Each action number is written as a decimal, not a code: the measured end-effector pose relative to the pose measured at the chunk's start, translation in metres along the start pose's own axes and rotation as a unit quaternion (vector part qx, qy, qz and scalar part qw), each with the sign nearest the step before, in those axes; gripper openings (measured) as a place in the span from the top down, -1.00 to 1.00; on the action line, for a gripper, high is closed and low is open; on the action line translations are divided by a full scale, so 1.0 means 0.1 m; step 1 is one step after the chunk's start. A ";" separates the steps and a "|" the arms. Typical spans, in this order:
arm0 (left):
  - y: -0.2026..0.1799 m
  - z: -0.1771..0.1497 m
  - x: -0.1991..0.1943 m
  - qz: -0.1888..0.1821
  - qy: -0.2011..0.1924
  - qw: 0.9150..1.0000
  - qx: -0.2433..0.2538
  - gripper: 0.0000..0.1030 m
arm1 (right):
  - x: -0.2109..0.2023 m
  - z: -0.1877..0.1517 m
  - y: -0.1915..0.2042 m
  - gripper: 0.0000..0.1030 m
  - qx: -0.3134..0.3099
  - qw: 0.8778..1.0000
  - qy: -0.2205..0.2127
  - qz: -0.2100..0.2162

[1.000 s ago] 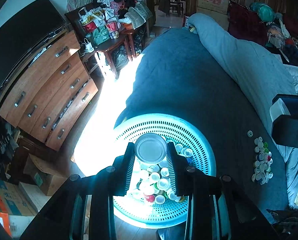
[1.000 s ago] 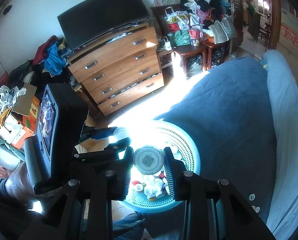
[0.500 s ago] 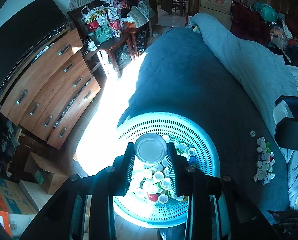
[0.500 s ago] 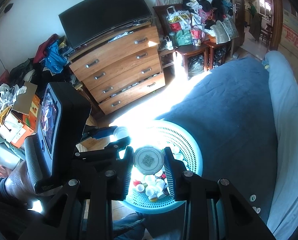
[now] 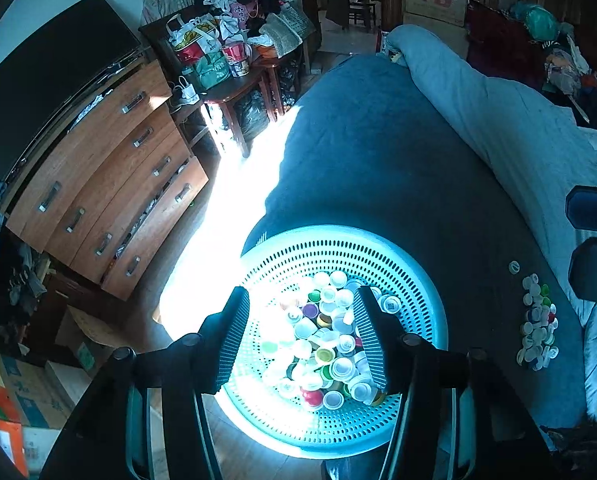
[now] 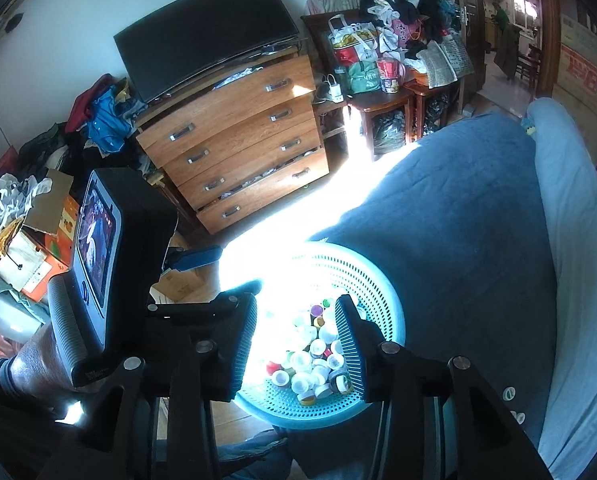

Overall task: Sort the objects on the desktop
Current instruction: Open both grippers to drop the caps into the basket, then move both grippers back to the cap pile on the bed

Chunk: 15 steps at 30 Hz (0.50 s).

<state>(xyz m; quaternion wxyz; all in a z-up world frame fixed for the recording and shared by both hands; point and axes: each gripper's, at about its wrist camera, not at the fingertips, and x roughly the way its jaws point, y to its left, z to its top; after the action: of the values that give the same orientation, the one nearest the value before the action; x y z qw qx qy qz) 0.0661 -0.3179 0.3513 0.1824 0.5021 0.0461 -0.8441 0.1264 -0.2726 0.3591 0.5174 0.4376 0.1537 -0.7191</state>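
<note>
So both sets of fingers, left gripper [image 5: 302,330] and right gripper [image 6: 296,340], have just been opening, nothing between them, over the basket [image 5: 414,280] of bottle caps [image 5: 330,344] at the bed's [image 5: 378,168] edge; loose caps [image 5: 536,326] lie beside it.

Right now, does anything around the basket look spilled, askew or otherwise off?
One thing: a loose cluster of bottle caps lies on the dark blue bedspread right of the perforated basket, while most caps sit inside it. The basket itself looks upright, nothing visibly damaged.
</note>
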 end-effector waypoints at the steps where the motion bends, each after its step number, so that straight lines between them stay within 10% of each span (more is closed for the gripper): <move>1: -0.05 0.01 0.01 -0.005 0.001 1.000 0.003 0.07 | -0.02 -0.02 -0.04 0.11 0.004 1.000 -0.001 -0.002; 9: -1.05 0.12 0.29 -0.088 0.011 0.992 0.093 0.07 | -0.28 -0.63 -0.86 -0.02 0.108 0.993 -0.011 -0.050; 15: -2.24 0.04 0.87 -0.183 0.031 0.969 0.166 0.07 | -0.57 -1.66 -1.85 -0.02 0.253 0.962 -0.028 -0.101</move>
<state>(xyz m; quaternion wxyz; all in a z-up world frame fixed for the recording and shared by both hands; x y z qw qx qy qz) -0.0536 -0.1329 0.2545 -0.0622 0.5340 0.0021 -0.8432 0.0465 -0.0485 0.2663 0.3188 0.5161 -0.0050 -0.7950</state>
